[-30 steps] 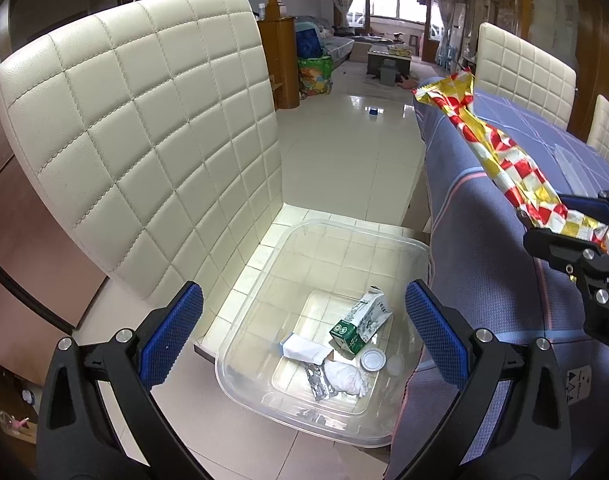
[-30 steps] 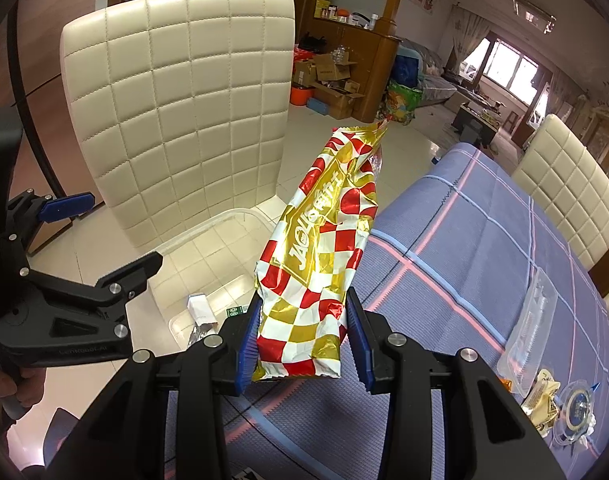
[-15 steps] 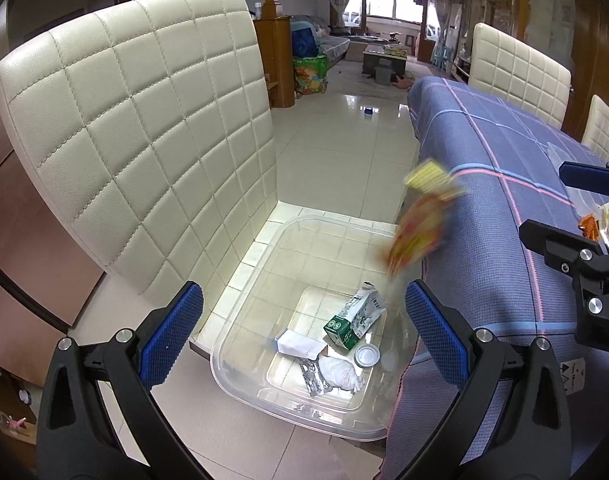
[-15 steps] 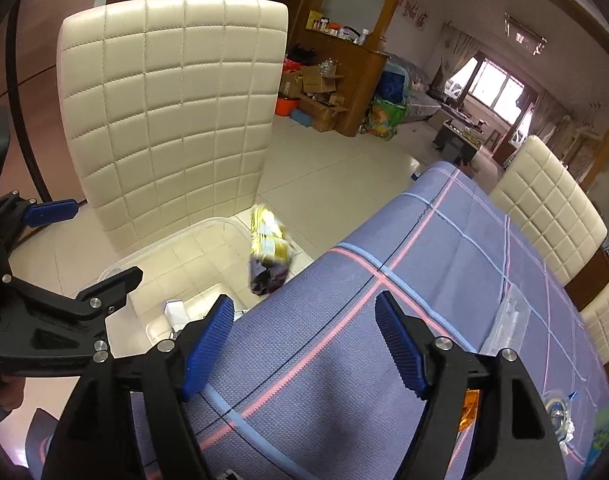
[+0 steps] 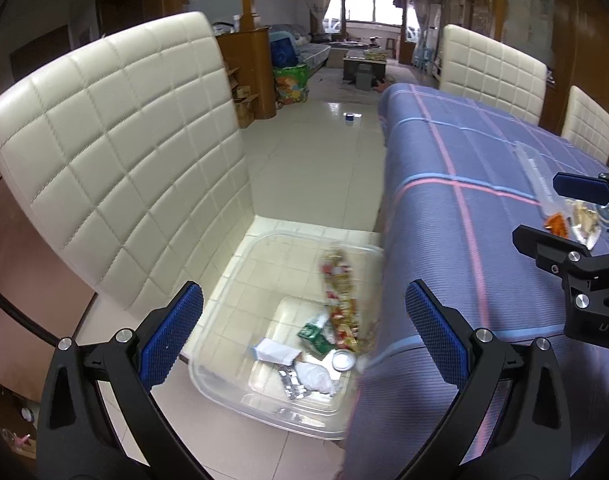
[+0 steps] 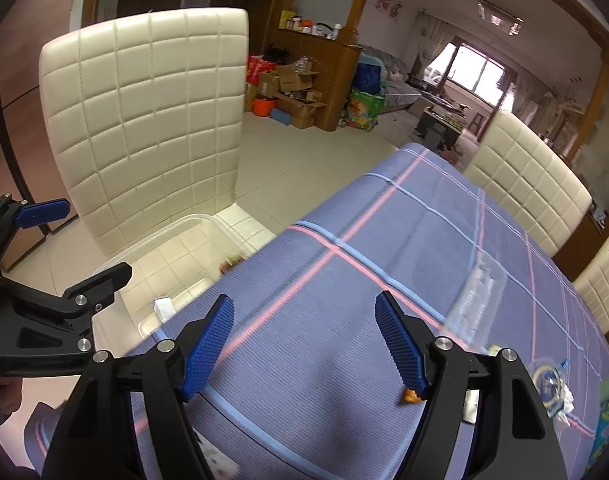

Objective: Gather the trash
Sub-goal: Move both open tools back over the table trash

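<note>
Both claws sit released with ribbed blue pads spread wide, the left claw (image 5: 304, 328) over the clear plastic bin (image 5: 224, 380) on the quilted cream chair (image 5: 116, 152) by the bench's (image 6: 344, 280) left edge, where the crinkly red-gold foil wrapper (image 5: 340, 296) lies blurred among a green carton (image 5: 314, 334) and crumpled paper, the right claw (image 6: 304, 340) above the ribbed purple cloth.

i see soft daylight from the bright, blown-out far window (image 5: 362, 4), well beyond my fingers. the red-and-gold foil wrapper (image 5: 340, 300) between the left fingers is motion-smeared. fisheye bending and dark vignetting crowd both frames' edges.
</note>
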`<state>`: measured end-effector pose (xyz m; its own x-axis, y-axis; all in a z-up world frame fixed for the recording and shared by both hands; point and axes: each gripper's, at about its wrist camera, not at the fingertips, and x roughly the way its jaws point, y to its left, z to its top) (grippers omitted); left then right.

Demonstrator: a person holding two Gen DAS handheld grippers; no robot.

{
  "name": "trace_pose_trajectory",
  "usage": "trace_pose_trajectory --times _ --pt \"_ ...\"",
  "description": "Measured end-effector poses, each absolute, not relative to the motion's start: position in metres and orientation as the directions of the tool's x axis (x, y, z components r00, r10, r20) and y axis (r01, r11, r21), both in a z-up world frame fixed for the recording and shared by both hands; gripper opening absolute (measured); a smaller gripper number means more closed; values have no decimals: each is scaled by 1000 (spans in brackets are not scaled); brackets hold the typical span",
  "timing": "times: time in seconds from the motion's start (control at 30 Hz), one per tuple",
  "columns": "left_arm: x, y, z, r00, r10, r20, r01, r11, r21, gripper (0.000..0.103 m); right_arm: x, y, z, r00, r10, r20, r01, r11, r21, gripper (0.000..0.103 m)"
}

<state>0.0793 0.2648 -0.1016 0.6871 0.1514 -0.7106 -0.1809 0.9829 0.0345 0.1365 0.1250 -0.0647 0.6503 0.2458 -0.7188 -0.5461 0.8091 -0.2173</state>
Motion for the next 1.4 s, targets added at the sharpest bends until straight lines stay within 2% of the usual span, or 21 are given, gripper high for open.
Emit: trace_pose_trajectory --times 0.53,0.83,0.97,1.17,1.4 --pt "110 121 -79 715 -2 -700 87 993 85 100 145 -43 -56 721 64 -690 -269 944 -193 71" --pt "143 64 -87 675 -61 -735 173 982 77 100 157 -136 -74 684 -2 -729 -119 986 -115 71" --pt "160 46 -97 639 -99 -763 204 978 44 100 168 -161 -84 655 55 -753 -111 994 -23 71" --pt "175 31 -112 609 -86 -789 221 973 65 100 190 -184 -101 596 203 -777 -102 979 177 71" --pt "187 28 -120 601 -71 -796 232 969 89 99 215 -187 -107 589 272 -761 -80 957 280 71"
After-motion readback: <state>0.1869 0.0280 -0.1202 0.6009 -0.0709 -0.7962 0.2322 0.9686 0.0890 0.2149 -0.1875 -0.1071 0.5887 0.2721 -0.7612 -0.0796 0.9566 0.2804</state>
